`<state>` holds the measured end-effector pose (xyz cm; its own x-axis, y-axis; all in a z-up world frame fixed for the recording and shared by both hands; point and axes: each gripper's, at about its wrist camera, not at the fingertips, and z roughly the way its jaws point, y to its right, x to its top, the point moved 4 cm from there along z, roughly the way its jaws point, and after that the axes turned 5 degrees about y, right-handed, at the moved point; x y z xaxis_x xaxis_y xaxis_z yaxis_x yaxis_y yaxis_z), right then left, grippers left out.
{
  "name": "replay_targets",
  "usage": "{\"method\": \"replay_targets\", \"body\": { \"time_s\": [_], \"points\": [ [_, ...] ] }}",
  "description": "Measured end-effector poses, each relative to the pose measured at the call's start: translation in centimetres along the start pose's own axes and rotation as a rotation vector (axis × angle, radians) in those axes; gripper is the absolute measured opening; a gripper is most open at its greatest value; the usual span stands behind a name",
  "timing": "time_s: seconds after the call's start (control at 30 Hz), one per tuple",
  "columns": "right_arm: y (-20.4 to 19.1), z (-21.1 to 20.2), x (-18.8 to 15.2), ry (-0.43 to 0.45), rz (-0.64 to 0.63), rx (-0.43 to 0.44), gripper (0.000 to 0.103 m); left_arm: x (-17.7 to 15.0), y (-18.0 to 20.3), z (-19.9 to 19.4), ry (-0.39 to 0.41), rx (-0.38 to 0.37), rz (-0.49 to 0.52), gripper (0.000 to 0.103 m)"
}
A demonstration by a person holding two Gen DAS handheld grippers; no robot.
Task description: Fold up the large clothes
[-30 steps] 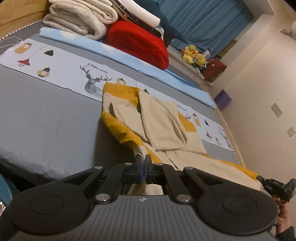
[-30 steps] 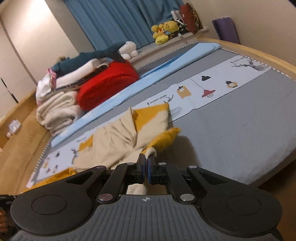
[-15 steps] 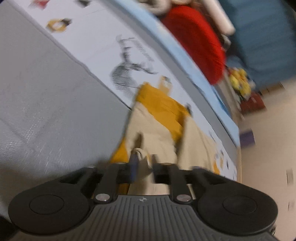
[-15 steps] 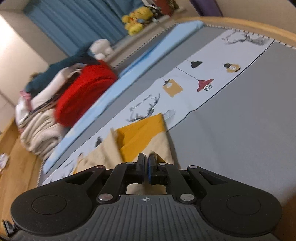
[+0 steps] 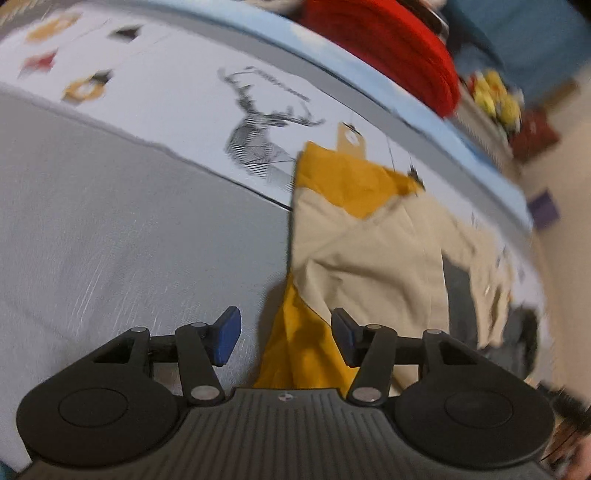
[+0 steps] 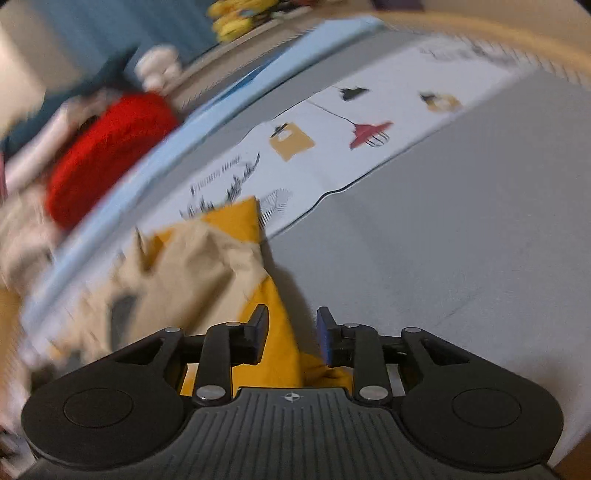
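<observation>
A beige and mustard-yellow garment (image 5: 373, 236) lies folded over on the grey bed; it also shows in the right wrist view (image 6: 199, 266). My left gripper (image 5: 284, 339) is open, with a yellow fold of the garment lying between its blue pads, not pinched. My right gripper (image 6: 290, 334) is open too, with a yellow edge of the garment running between its pads. Both views are blurred by motion.
The grey bed cover (image 5: 110, 236) has a white printed band (image 5: 207, 110) with a deer drawing. A red blanket (image 5: 388, 48) and folded bedding sit at the bed's far side. Yellow plush toys (image 5: 495, 96) and blue curtains (image 6: 110, 29) stand behind.
Both grippers carried the garment's edge forward over the bed, then opened and let it go. The garment now lies folded onto itself.
</observation>
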<state>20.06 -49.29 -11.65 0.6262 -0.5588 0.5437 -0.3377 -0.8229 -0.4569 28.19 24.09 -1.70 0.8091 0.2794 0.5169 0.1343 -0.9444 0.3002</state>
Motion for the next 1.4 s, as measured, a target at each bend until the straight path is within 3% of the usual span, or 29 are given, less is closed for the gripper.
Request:
{"method": "replay_targets", "body": {
  "time_s": [0.07,0.13,0.2,0.3,0.7,0.83,0.93,1.13,1.17,1.23,1.27,1.4],
  "points": [
    [-0.5,0.8,-0.5,-0.036,-0.033,0.016,0.032,-0.5,1.6,0.3,0.017,0.029,0.093,0.076],
    [-1.0,1.3,-0.8,-0.044,-0.074,0.013,0.035,-0.9,3.2,0.8,0.033,0.049,0.199,0.084],
    [-1.4,1.9,-0.9,-0.053,-0.111,0.005,0.042,-1.4,4.4,1.3,0.044,0.078,0.3,0.084],
    [-1.7,3.2,-0.9,-0.074,-0.141,0.003,0.043,-1.7,5.7,2.6,0.053,0.119,0.406,0.084],
    [-4.1,7.1,1.4,-0.03,-0.224,0.036,0.043,1.2,8.0,5.3,0.131,0.087,0.432,0.08],
    [-5.2,8.1,2.5,0.005,-0.268,0.033,0.043,2.5,8.0,5.9,0.132,0.074,0.407,0.062],
    [-6.2,8.5,3.2,0.031,-0.32,0.047,0.042,3.2,8.0,6.0,0.127,0.042,0.41,0.036],
    [-8.2,9.4,4.0,0.068,-0.452,0.074,0.042,4.2,8.2,5.3,0.138,-0.006,0.443,0.01],
    [-8.4,9.6,4.2,0.066,-0.467,0.079,0.04,4.4,8.1,5.2,0.136,-0.017,0.443,0.006],
    [-8.6,9.8,4.5,0.057,-0.473,0.113,0.021,4.8,8.0,4.9,0.13,-0.047,0.435,0.003],
    [-8.8,9.8,4.7,0.058,-0.478,0.122,0.004,4.9,7.8,4.7,0.13,-0.063,0.435,0.002],
    [-8.9,8.9,6.1,0.087,-0.44,0.214,0.0,6.8,6.9,3.4,0.179,-0.173,0.354,0.0]
  ]
}}
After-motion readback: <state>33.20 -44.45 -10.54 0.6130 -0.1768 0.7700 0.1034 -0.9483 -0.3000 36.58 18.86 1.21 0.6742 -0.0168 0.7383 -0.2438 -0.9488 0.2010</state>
